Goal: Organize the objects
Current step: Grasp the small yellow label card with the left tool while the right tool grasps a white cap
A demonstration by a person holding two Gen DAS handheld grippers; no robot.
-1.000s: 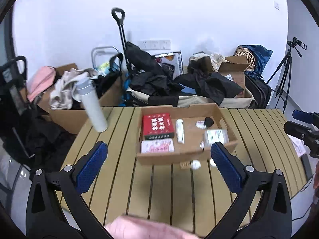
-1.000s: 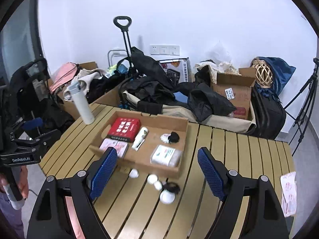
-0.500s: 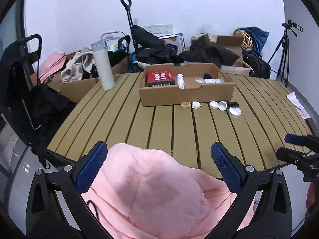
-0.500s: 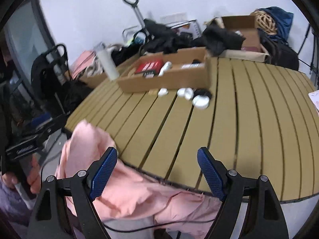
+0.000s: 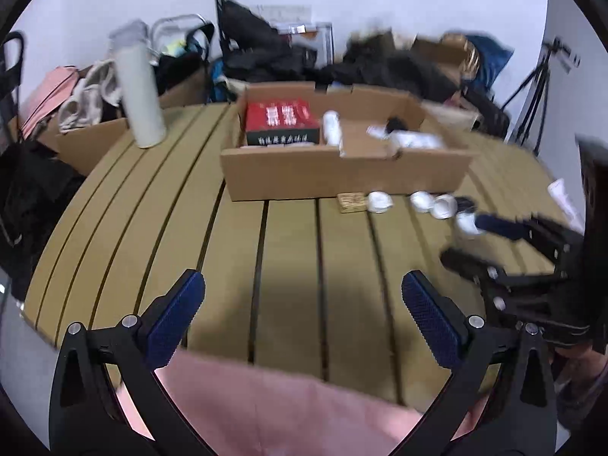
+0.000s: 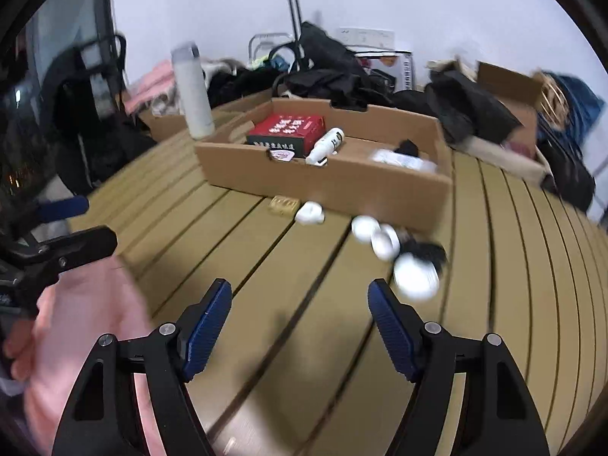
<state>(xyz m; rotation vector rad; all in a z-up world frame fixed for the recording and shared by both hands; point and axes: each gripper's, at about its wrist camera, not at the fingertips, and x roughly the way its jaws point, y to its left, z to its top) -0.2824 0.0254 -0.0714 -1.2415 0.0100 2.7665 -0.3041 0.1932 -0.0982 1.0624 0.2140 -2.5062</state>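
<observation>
A shallow cardboard tray [image 5: 342,174] [image 6: 380,186] sits on the slatted wooden table [image 5: 288,266]. It holds a red box [image 5: 279,119], a white bottle [image 6: 325,144] and small items. Several white caps [image 6: 380,239], a black piece [image 6: 427,250] and a small tan block [image 5: 351,202] lie in front of the tray. My left gripper [image 5: 300,304] is open and empty over the near table edge. My right gripper [image 6: 298,311] is open and empty, close behind the caps; it also shows in the left wrist view [image 5: 505,243].
A white thermos [image 5: 138,87] [image 6: 192,89] stands at the table's far left. A pink garment [image 5: 285,410] [image 6: 87,342] lies at the near edge. Bags, clothes, boxes and a trolley crowd the floor behind; a tripod [image 5: 532,87] stands at the right.
Both grippers moved forward over the table toward the tray and caps. The pink garment now fills less of each view. Both stay open.
</observation>
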